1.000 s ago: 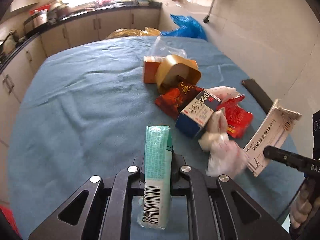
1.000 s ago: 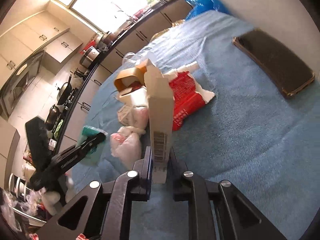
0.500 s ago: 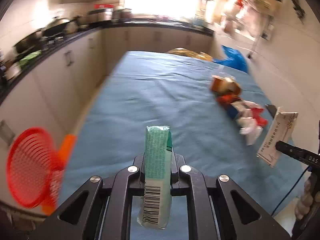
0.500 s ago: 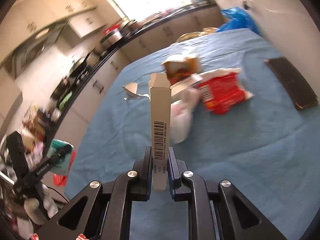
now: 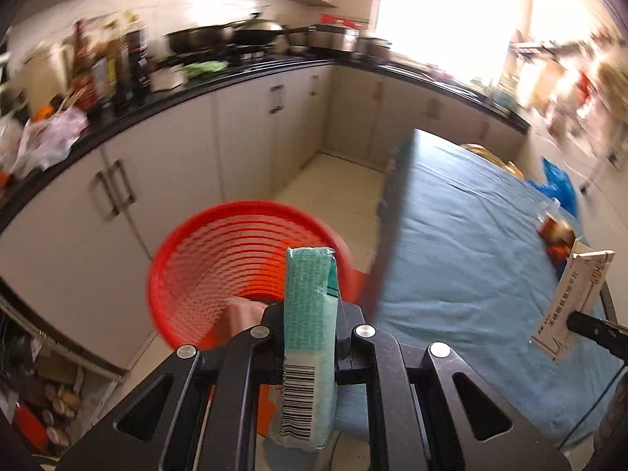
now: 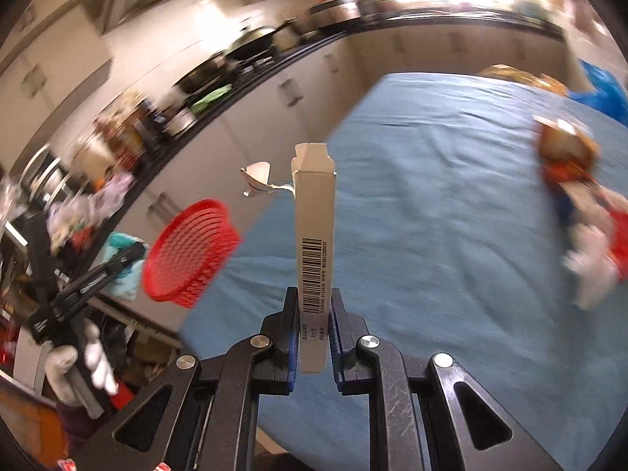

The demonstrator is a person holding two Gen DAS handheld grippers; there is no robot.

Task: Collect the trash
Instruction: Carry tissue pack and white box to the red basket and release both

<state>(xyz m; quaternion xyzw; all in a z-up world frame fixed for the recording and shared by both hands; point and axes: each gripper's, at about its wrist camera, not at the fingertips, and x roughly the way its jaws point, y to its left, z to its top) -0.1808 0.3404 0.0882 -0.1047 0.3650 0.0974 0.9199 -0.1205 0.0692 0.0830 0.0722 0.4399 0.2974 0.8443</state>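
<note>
My left gripper [image 5: 310, 314] is shut on a green wrapper [image 5: 310, 337] with a barcode, held upright over the near rim of a red mesh basket [image 5: 219, 259] that stands on the floor left of the table. In the right wrist view my right gripper [image 6: 312, 306] is shut on a flat white carton [image 6: 316, 235], upright above the blue tablecloth [image 6: 431, 216]. That carton [image 5: 569, 302] also shows at the right of the left wrist view. The red basket [image 6: 188, 251] and the left gripper [image 6: 133, 253] with the green wrapper appear at the left, held by a white-gloved hand [image 6: 78, 365].
A pile of leftover trash [image 6: 581, 204] lies on the table's right side, blurred. Kitchen cabinets [image 5: 165, 180] and a counter with pans and bottles [image 5: 117, 66] run along the left. A blue bag [image 5: 557, 188] sits beyond the table's far end.
Both grippers swung left, away from the trash pile, keeping their items. The red basket came from the far left edge to right in front of my left gripper.
</note>
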